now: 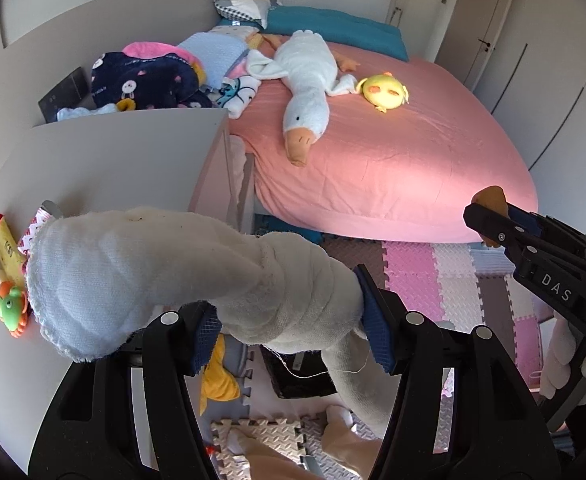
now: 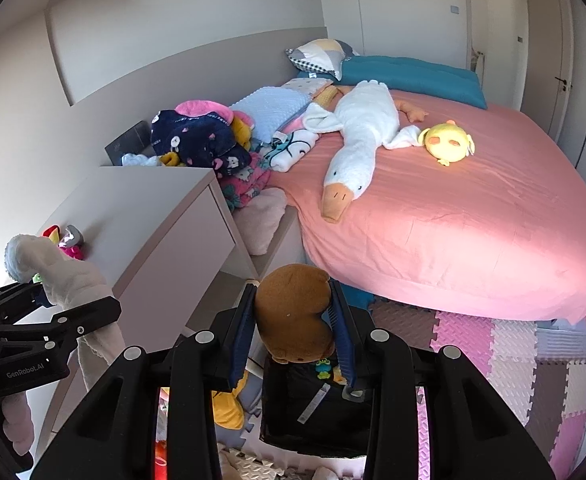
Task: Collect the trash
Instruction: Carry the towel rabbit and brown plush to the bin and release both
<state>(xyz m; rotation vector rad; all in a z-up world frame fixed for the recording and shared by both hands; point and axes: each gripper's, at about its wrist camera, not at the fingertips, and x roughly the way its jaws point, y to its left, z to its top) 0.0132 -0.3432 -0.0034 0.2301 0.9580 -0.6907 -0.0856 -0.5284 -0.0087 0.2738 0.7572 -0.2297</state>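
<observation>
My left gripper [image 1: 293, 320] is shut on a white plush toy [image 1: 153, 272] with a pale blue end, held up in front of a grey cabinet; both also show in the right wrist view [image 2: 53, 304], the plush [image 2: 65, 276] hanging down from it. My right gripper [image 2: 293, 320] is shut on a brown plush toy [image 2: 293, 312], held above a black bin [image 2: 313, 420] on the floor. In the left wrist view the right gripper [image 1: 489, 220] shows at the right with the brown plush [image 1: 491, 198] between its fingers.
A grey cabinet [image 1: 113, 160] holds small toys [image 1: 9, 304] at its left edge. A bed with a pink sheet [image 2: 453, 220] carries a white goose plush [image 2: 357, 144], a yellow chick plush [image 2: 449, 144] and piled blankets [image 2: 201, 140]. Foam puzzle mats [image 2: 493, 352] cover the floor.
</observation>
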